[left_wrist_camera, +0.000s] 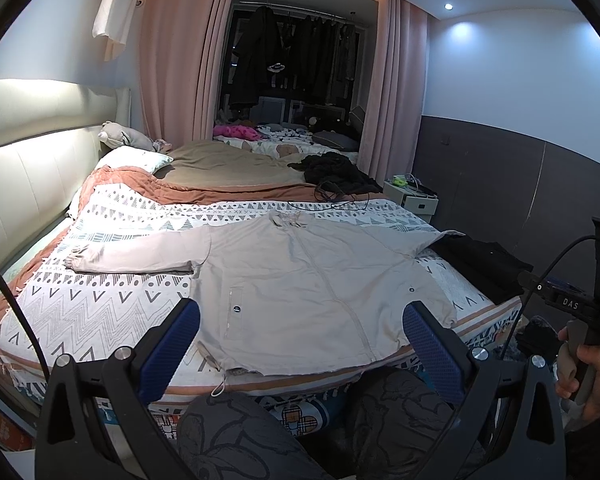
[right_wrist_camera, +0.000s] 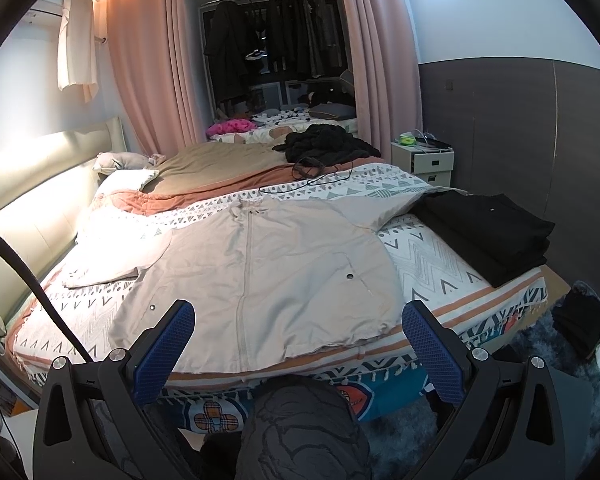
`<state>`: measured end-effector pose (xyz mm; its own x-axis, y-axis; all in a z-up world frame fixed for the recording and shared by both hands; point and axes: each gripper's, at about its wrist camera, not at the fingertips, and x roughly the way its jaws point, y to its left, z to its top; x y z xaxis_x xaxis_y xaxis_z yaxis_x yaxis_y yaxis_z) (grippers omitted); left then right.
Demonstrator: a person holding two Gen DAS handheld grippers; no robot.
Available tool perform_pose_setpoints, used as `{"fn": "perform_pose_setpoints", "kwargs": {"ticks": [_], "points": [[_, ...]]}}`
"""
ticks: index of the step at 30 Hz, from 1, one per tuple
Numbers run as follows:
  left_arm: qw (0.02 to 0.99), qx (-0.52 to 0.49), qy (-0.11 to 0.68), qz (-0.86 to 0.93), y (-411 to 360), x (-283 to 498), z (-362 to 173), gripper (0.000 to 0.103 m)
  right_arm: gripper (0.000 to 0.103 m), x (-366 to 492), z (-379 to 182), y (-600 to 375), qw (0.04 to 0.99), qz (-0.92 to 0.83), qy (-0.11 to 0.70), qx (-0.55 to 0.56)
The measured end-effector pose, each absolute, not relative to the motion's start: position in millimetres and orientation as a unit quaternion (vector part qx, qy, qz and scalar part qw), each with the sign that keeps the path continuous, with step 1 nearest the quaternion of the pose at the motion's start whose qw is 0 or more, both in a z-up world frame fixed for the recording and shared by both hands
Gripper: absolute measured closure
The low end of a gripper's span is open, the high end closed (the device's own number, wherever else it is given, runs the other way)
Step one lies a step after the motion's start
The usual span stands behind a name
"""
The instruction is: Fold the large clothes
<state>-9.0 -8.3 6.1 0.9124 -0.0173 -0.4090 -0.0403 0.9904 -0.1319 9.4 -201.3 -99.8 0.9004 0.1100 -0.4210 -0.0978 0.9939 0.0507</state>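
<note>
Across the bed [left_wrist_camera: 112, 312] a beige coat [left_wrist_camera: 300, 288] lies flat; both claws, left [left_wrist_camera: 300, 332] and right [right_wrist_camera: 298, 328], hover open, empty.

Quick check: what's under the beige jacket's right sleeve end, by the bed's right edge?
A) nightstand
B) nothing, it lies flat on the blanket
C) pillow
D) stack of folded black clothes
D: in the right wrist view the jacket lies spread on the bed, and its right sleeve runs up to the black stack at the bed's right edge, its end lying on the stack's near corner.
</note>
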Motion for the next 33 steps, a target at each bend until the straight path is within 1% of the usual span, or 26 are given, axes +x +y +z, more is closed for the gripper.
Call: {"fn": "perform_pose_setpoints", "kwargs": {"ticks": [11, 33], "points": [[0.976, -0.065, 0.21, 0.009, -7.1, -16.4, 3.5, 0.0, 0.0, 3.1, -96.0, -205.7, 0.975, 0.055, 0.214, 0.011], [0.974, -0.085, 0.211, 0.02, 19.6, -42.9, -13.3, 0.0, 0.0, -9.5, -98.0, -198.6, 0.972, 0.068, 0.224, 0.006]]}}
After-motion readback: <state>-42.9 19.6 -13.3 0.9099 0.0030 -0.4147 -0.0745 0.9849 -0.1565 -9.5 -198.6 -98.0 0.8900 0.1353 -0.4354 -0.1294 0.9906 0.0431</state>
